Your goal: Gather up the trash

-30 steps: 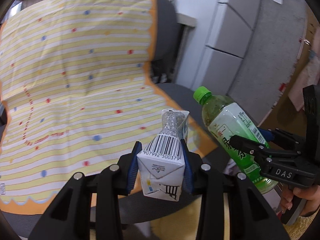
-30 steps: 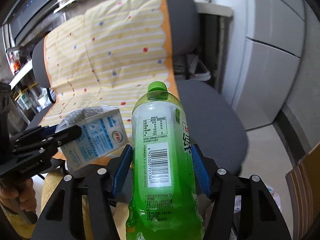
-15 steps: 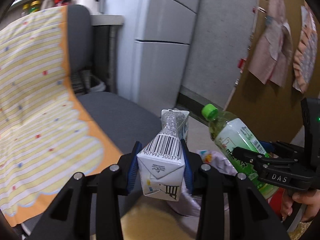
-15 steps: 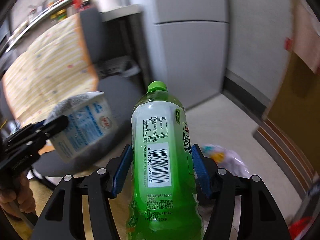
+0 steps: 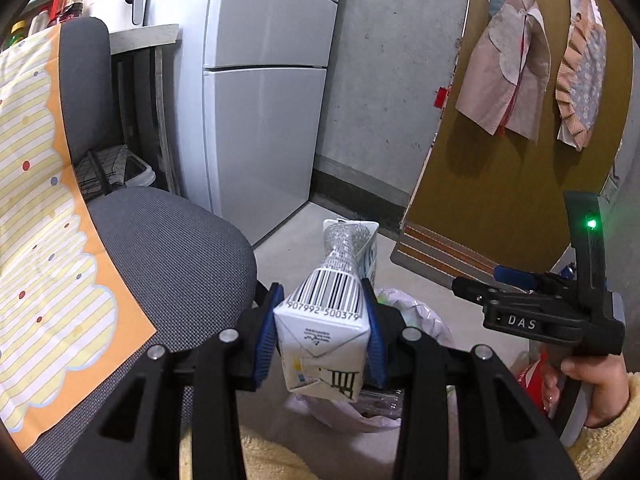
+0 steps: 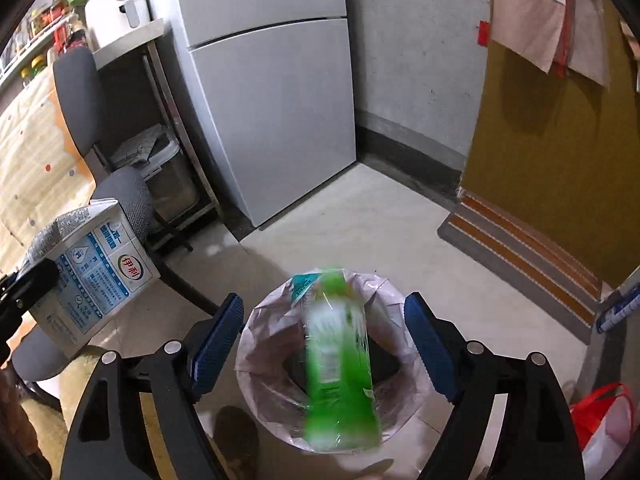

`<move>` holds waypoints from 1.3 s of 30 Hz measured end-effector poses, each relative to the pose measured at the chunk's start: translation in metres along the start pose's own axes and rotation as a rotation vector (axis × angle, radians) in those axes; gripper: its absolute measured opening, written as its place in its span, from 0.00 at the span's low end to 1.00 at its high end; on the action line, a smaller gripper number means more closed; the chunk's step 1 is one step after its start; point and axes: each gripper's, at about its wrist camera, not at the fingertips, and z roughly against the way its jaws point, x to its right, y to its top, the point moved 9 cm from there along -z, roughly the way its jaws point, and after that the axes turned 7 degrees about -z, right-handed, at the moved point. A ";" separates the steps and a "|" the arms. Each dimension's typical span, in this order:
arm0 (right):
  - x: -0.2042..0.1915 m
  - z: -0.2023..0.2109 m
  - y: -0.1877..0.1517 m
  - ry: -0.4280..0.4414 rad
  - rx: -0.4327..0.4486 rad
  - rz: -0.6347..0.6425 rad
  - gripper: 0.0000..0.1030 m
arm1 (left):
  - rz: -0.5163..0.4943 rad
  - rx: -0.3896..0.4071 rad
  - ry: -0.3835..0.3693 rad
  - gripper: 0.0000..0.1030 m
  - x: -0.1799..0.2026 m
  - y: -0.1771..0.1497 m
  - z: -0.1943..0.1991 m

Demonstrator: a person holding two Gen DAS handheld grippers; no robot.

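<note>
Right gripper [image 6: 324,328]: we see its jaws standing wide apart, having just been opening; the pads touch nothing, because the load is being let go.
Green bottle [image 6: 338,364]: blurred, loose between the parted jaws, right above the bin's mouth; we judge it is falling in.
Bin [image 6: 400,308]: on the floor near the fridge [image 6: 276,100], lined with a pale bag folded over the rim so trash lands inside the bag.
Left gripper [image 5: 322,330]: jaws clamped on the carton, blue pads pressed flat on its two sides.
Milk carton [image 5: 326,344]: held base toward the camera, pinched top pointing away, beside the bin and not over it in the right wrist view; we judge it waits its turn.
Chair [image 5: 172,248]: grey seat just left of the bin, striped cloth [image 5: 44,264] draped over it.
</note>
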 end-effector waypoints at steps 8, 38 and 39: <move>-0.001 0.015 0.001 0.036 0.030 -0.007 0.80 | -0.018 -0.026 -0.026 0.35 0.012 -0.007 -0.006; 0.018 0.058 0.016 0.044 0.149 -0.028 0.80 | -0.075 -0.087 -0.026 0.54 0.051 -0.013 -0.047; 0.015 0.059 0.016 0.045 0.145 -0.022 0.80 | -0.069 -0.091 -0.024 0.55 0.047 -0.014 -0.043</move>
